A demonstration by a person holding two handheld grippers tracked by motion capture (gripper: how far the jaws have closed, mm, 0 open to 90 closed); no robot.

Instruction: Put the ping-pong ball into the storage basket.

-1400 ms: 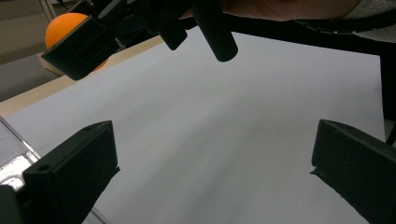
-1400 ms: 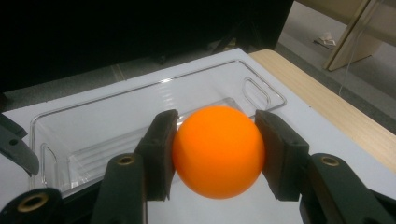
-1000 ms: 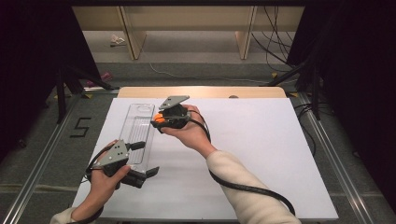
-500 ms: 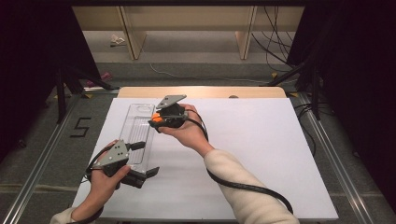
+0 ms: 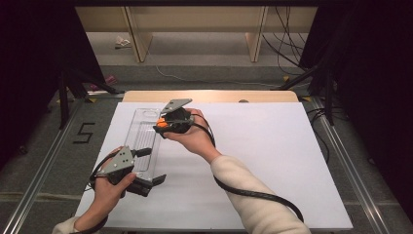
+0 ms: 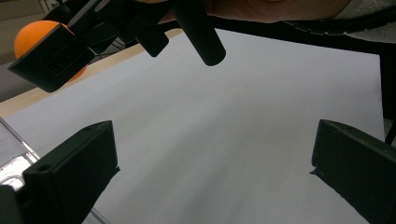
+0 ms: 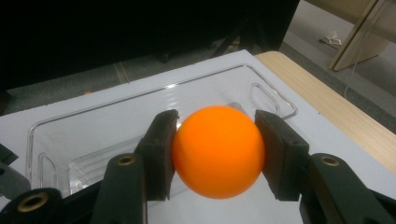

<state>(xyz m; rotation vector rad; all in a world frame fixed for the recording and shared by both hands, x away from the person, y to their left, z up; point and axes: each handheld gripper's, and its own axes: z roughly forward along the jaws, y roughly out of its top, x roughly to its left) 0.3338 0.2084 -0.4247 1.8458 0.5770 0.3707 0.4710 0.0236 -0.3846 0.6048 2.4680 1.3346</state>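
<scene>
Orange ball sat clamped in the right gripper above the clear tray near the bench's far-left corner; we saw no shift since earlier. Left gripper gaped empty. Drop pending.

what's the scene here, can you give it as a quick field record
held item: orange ball, clamped in the right gripper
ball position: above the clear plastic tray
tray contents: nothing visible inside
left gripper: open, holding nothing, at the tray's near end
surface: white table sheet
</scene>
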